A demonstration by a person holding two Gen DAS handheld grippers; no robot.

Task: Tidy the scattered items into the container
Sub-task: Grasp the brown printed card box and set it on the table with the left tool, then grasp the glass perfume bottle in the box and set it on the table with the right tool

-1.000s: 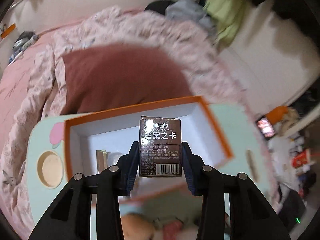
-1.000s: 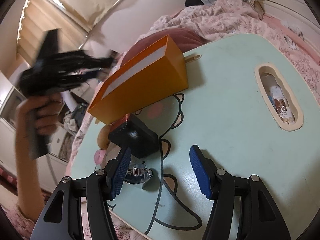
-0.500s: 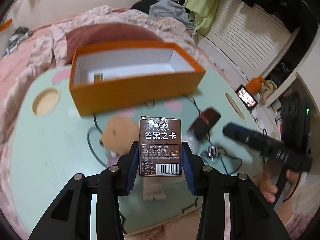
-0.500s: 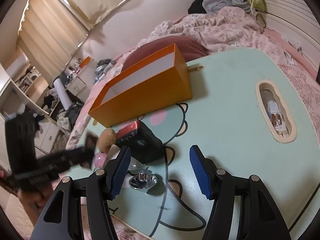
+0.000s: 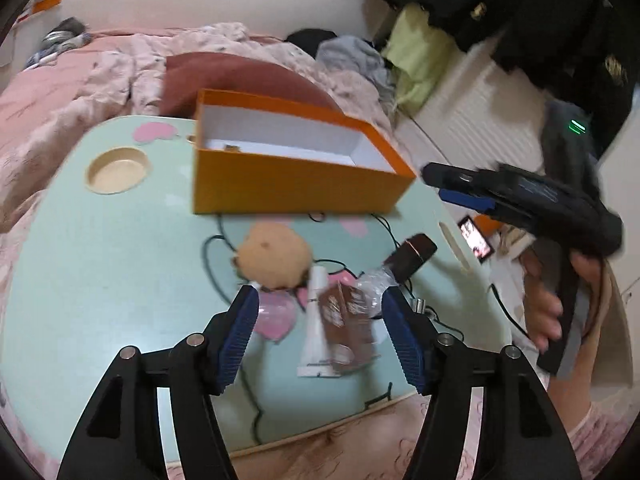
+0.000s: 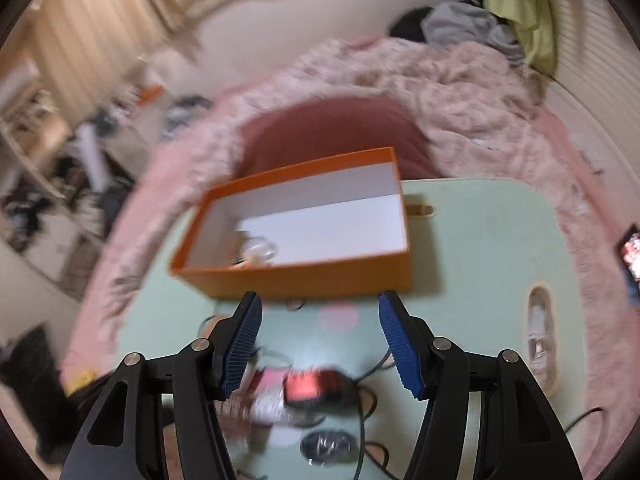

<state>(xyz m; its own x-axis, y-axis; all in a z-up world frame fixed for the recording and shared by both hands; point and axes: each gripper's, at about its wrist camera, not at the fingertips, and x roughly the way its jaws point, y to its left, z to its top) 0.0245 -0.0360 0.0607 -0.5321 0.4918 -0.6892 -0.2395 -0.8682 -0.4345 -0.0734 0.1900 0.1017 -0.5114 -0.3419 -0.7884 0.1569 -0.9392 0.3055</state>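
Between the opening jaws of the left hand-held gripper (image 5: 318, 334), a small brown card box (image 5: 347, 322) lies loose on the mint-green tabletop (image 5: 112, 264), well short of the open orange cardboard container (image 5: 296, 188), so it needs a squarer regrasp, while the right hand-held gripper (image 6: 320, 340) hangs half-open and empty.

Both grippers same build: left gripper (image 5: 320, 340) and right gripper (image 6: 320, 344) have matte black angular finger arms with triangular cutouts, silver round screws at the pivots, and ribbed blue pads (image 5: 239, 338) on the inner faces. From the left wrist view, right gripper's black body carries a handle under the person's hand (image 5: 552, 304).
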